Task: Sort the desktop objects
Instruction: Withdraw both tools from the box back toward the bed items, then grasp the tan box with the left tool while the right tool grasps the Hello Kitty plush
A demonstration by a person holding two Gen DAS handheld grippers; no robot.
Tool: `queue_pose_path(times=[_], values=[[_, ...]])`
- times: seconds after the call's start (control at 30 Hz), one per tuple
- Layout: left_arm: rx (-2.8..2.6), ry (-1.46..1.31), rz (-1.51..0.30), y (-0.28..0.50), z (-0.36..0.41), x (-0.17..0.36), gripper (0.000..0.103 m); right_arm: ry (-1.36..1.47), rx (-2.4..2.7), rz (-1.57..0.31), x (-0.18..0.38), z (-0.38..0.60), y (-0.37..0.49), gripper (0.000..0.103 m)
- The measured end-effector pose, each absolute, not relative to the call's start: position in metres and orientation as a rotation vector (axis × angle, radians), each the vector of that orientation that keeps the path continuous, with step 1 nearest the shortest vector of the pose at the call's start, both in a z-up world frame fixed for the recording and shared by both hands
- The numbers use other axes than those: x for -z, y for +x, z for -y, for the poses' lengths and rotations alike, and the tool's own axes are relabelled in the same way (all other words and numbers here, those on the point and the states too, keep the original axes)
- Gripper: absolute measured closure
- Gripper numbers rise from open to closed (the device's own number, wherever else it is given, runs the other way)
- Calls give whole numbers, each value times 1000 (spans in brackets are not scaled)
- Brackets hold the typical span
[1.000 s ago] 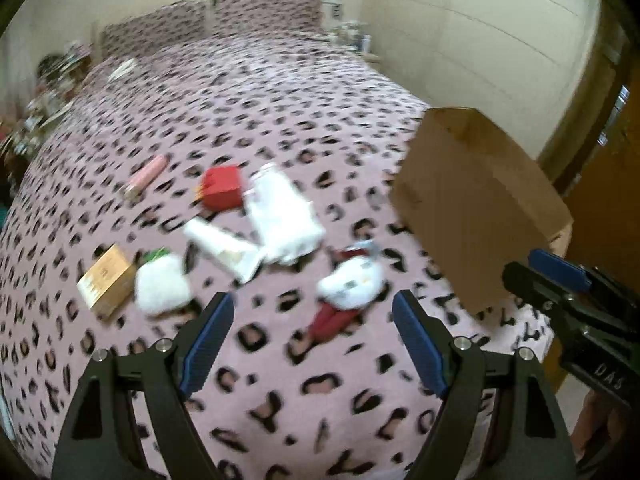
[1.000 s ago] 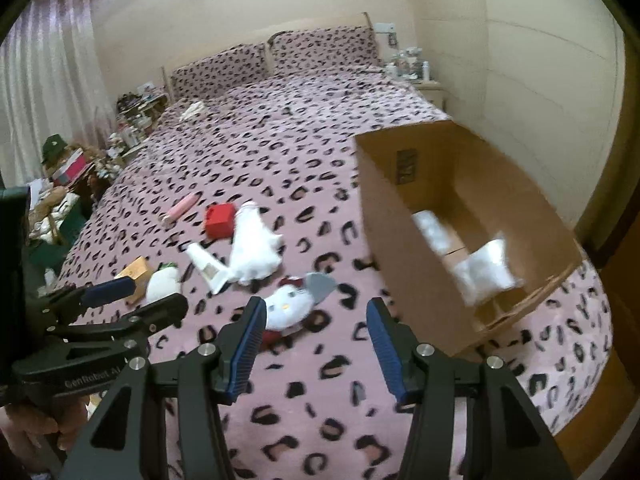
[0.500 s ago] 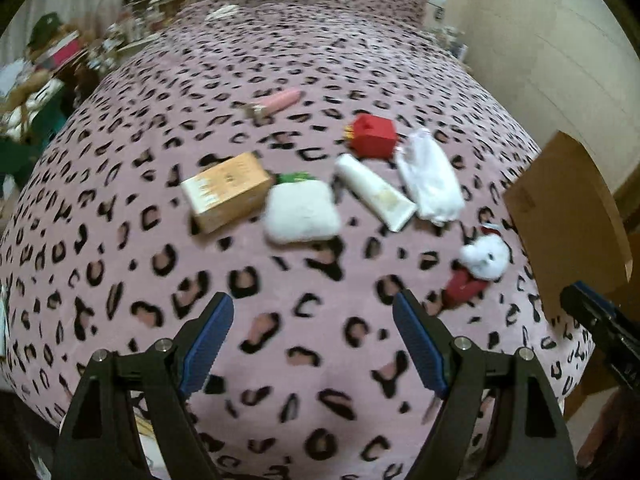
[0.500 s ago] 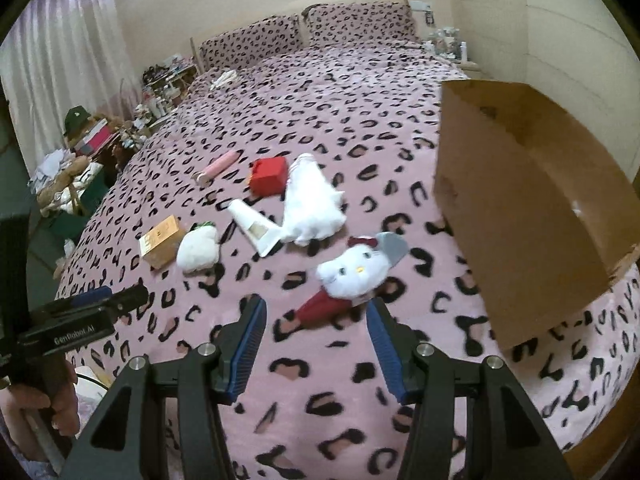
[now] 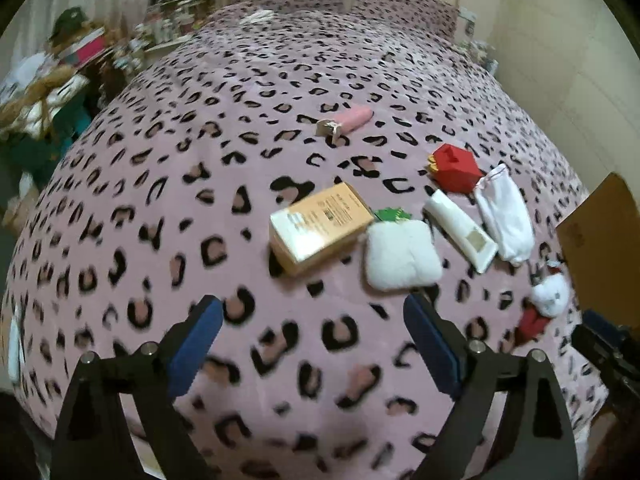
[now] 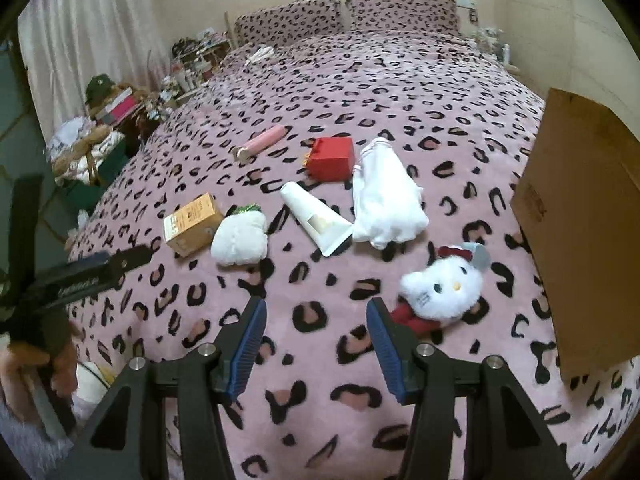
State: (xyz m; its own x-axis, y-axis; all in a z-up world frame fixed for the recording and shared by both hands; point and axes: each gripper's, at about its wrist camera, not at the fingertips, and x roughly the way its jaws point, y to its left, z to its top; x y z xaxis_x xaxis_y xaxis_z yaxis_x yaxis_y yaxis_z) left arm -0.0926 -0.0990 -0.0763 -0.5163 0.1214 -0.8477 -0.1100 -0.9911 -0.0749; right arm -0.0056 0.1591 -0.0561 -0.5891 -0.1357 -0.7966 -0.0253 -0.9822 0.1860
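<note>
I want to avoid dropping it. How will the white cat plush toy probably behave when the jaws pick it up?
The white cat plush toy looks fluffy and stuffed, so it will likely squash under pressure and feel light. Its small red body would probably dangle if gripped by the head. It lies flat on the blanket, so rolling seems unlikely.

Little can be read. A white numeral 1 shows on the top of the red box point(image 5: 456, 167). The orange carton point(image 5: 318, 227) carries printed lines too small to read. White lettering on the left gripper's arm point(image 6: 78, 282) is blurred beyond reading.
</note>
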Motion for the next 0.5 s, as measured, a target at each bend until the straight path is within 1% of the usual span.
queue_pose_path(times=[0.13,0.27,0.37,0.5], values=[[-2539,-1468,-102,-132,98,99,10,1428,2748,255,63,-164,-9,50],[-2451,-1459,-163,-158,92,119,10,1478,2783,286,71,-182,-11,50],[-2433,-1434,-216,-170,86,129,10,1523,2814,333,79,-201,-11,50],[-2406,-1436,-218,-181,84,140,10,1610,2845,449,93,-230,-9,49]])
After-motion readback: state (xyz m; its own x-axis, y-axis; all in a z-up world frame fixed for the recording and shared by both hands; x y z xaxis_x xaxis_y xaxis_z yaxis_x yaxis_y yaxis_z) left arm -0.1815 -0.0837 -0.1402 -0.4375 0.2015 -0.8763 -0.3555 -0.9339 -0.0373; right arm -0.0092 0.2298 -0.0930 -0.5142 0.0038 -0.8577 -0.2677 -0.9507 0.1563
